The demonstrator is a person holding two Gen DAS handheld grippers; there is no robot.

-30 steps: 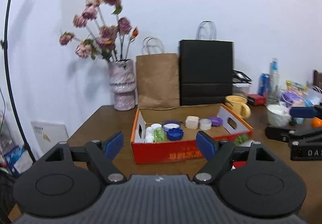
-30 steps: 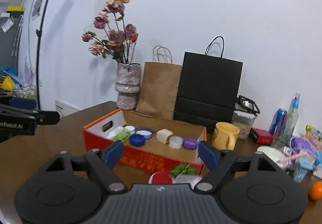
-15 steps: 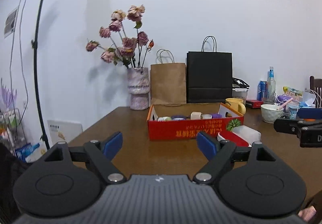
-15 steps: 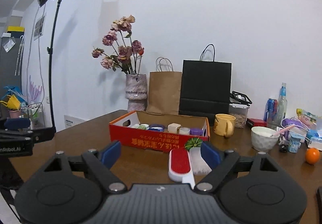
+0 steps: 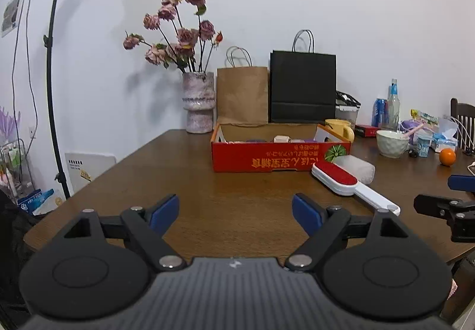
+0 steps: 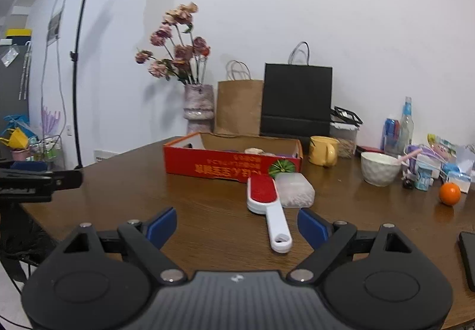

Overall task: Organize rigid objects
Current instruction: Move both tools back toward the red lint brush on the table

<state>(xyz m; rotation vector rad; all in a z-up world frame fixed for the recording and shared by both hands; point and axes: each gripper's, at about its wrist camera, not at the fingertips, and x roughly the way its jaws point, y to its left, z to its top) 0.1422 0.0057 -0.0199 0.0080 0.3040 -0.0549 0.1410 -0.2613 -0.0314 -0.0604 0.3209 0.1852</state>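
A red cardboard box (image 5: pixel 267 162) (image 6: pixel 225 166) stands mid-table with small jars and caps inside, mostly hidden by its front wall. In front of its right corner lie a lint brush (image 5: pixel 341 180) (image 6: pixel 264 193) with a red pad and white handle, and a frosted plastic container (image 5: pixel 357 168) (image 6: pixel 295 192). My left gripper (image 5: pixel 235 205) hovers over bare table well short of the box; its jaws are opening with nothing between them. My right gripper (image 6: pixel 237 217) is open and empty, with the brush handle's end just ahead of it.
At the back stand a vase of dried flowers (image 5: pixel 198 101), a brown paper bag (image 5: pixel 242 95) and a black bag (image 5: pixel 302 86). To the right are a yellow mug (image 6: pixel 322 150), a white bowl (image 6: pixel 380 168), an orange (image 6: pixel 449 193), bottles and packets. A dark phone (image 6: pixel 468 255) lies at the right edge.
Both grippers have drawn back from the box and sunk lower, so the box now looks farther off. The brush and container have come into view, and both pairs of jaws stand a little wider.
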